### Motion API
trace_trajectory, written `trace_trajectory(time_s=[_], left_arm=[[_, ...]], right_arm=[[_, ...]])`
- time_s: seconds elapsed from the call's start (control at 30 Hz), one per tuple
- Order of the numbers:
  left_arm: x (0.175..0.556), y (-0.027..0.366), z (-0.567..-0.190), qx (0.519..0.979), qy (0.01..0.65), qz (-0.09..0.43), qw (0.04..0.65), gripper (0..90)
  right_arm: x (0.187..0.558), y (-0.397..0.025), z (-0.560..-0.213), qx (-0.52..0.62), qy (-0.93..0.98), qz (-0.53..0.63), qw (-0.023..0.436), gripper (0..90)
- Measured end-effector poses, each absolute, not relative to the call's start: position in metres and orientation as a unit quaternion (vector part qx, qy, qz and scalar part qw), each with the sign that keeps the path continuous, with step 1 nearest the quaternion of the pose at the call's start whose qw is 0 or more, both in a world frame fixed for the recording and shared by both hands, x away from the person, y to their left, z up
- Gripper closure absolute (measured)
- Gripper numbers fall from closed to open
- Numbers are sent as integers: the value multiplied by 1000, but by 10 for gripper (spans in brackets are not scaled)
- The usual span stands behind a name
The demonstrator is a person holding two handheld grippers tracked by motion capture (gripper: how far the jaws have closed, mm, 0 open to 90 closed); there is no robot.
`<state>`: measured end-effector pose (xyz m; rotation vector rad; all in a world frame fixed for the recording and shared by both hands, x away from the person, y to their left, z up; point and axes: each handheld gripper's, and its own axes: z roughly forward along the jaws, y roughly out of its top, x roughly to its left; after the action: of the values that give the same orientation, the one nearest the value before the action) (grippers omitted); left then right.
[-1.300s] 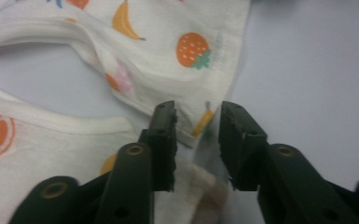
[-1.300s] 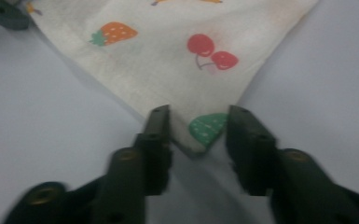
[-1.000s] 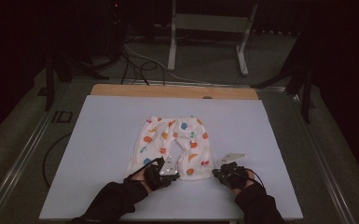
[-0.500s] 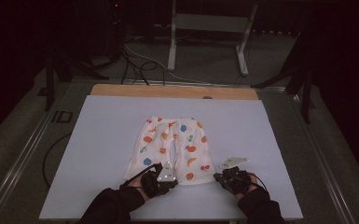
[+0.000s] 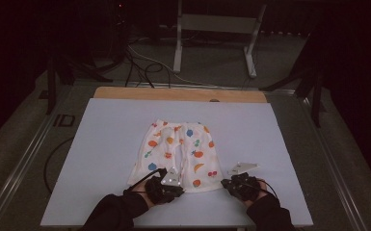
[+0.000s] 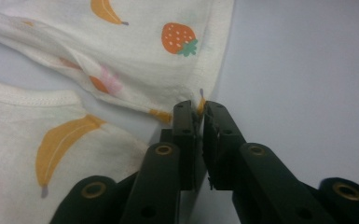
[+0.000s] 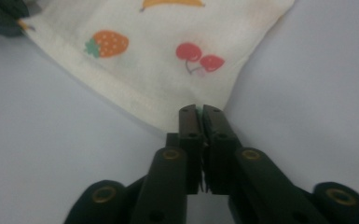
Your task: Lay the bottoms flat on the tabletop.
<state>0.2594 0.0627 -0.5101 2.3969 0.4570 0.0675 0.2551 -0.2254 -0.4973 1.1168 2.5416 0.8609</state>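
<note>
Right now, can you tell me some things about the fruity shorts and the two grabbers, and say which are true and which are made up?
1. The shorts lie on a white table. True.
2. The left gripper is wide open. False: its jaws are shut on a corner of the shorts' hem.
3. The right gripper pinches the shorts' edge. True.
4. The shorts have cars printed on them. False: they have fruit, such as bananas, strawberries and cherries.
5. In the high view both grippers are at the far end of the shorts. False: they are at the near end, by the person's hands.

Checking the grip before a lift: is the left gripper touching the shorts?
Touching. In the left gripper view the left gripper has its jaws shut on the shorts' hem corner.
</note>
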Motion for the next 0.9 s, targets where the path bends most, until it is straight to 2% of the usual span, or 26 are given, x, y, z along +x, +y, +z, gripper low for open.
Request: trace_trajectory(time_s=[0.03,0.07,0.17,0.2,0.33,0.4,0.43,0.47,0.6,0.63,0.67,0.9], left_arm=[[259,64,-509,919,175,19,352,789],[259,66,-508,917,173,17,359,758],[258,71,-504,910,168,17,379,578],[258,73,-503,907,169,18,384,517],[258,82,-495,899,172,19,403,371],[259,85,-492,894,178,17,411,291],[259,85,-492,894,178,17,411,243],[261,89,-489,890,184,19,417,214],[265,95,-488,885,185,10,426,71],[265,95,-488,885,185,10,426,71],[268,100,-488,889,183,5,419,16],[275,117,-489,876,203,8,437,11]], right_arm=[[255,-226,-496,380,867,300,119,726],[255,-226,-495,380,863,313,115,679],[255,-227,-492,378,853,339,121,481],[256,-227,-491,376,850,347,125,439],[255,-228,-486,365,840,373,150,286],[255,-229,-484,355,838,388,145,225],[255,-229,-484,355,838,388,145,225],[255,-230,-483,340,838,403,139,161],[255,-229,-484,333,837,411,139,143],[255,-228,-484,332,836,414,141,143],[254,-228,-483,325,834,422,145,145],[258,-230,-481,321,827,436,150,141]])
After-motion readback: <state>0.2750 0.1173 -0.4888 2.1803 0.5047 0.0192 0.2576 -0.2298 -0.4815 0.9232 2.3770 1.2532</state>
